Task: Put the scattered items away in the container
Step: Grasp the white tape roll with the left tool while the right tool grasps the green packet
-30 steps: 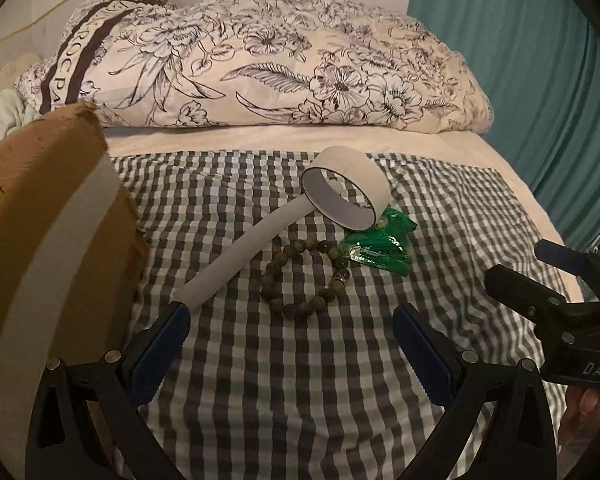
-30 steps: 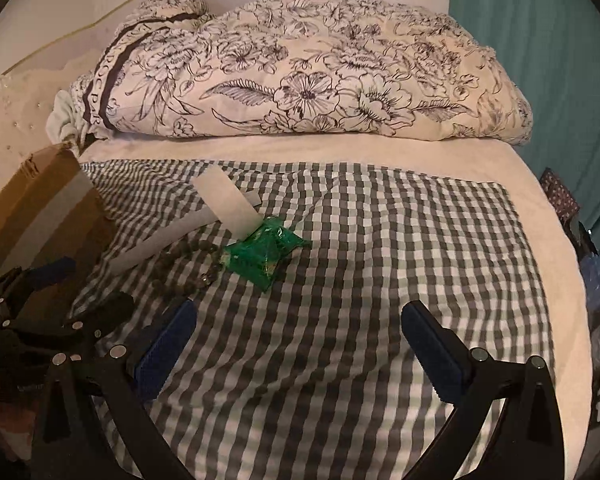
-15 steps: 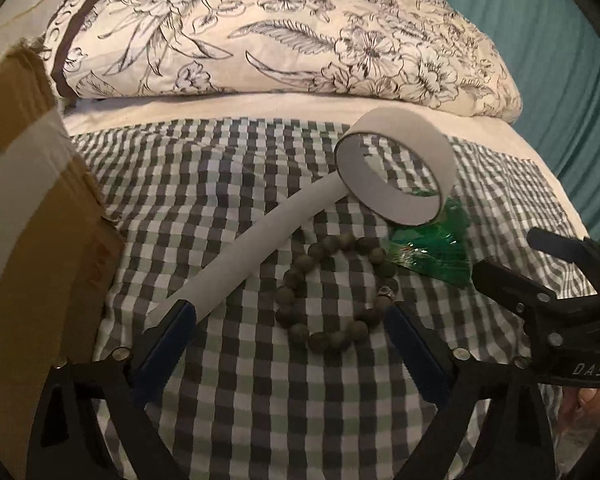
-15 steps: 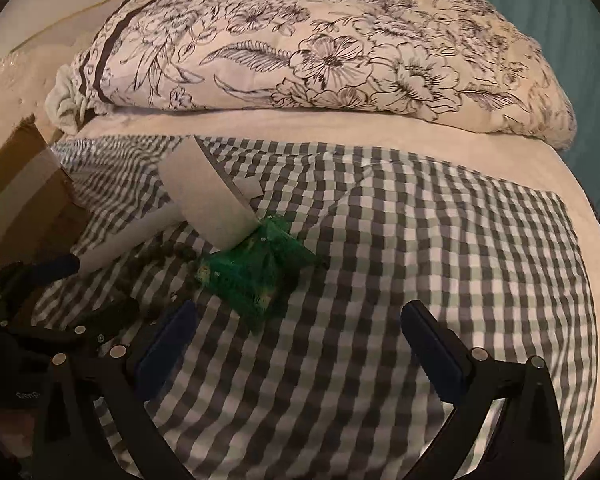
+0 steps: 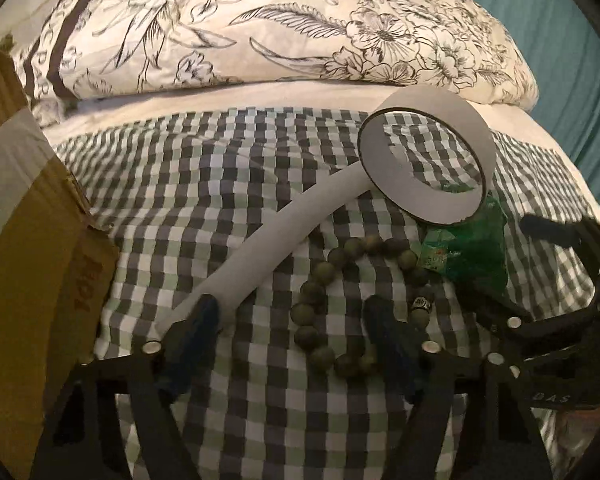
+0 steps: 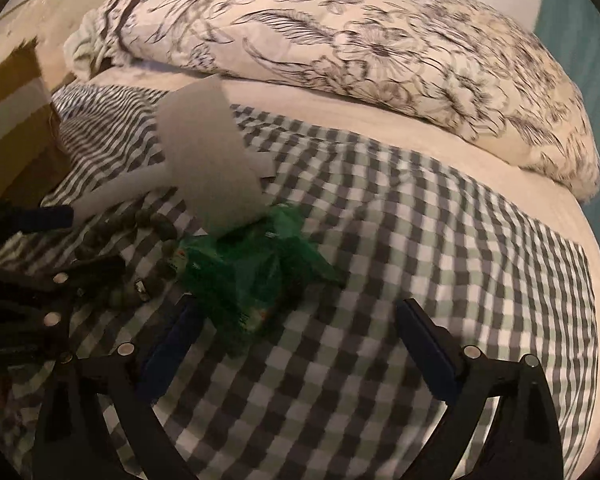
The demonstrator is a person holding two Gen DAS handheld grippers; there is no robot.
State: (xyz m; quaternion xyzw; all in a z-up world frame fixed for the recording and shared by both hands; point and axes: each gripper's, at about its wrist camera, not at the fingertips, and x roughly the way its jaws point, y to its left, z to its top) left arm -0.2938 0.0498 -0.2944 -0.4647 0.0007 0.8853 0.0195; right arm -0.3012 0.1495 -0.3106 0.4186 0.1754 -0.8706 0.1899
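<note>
Left wrist view: your left gripper (image 5: 288, 328) is closing its jaws, and part of the bead bracelet (image 5: 356, 300) lies between the blue pads (image 5: 196, 332), which do not yet press on it. The bracelet's loop lies flat on the checked cloth (image 5: 204, 184), directly ahead of and below the jaws; its right-hand beads sit outside the right pad. A grey paper strip (image 5: 268, 248) runs diagonally from beside the left pad up to its curled loop, so closing may catch its end, in my judgement. The green wrapper (image 5: 468, 252) lies beyond the bracelet, to the right, partly under the loop.

Right wrist view: your right gripper (image 6: 300, 344) stands released, with its jaws wide and nothing between them; the green wrapper (image 6: 252, 276) lies just ahead of its left pad, so this hand is the nearer one to it. The cardboard box (image 5: 24, 248) stands at the left edge, beside your left gripper; its inside is not visible, so what it holds cannot be told. A floral duvet (image 5: 280, 24) lies behind.
</note>
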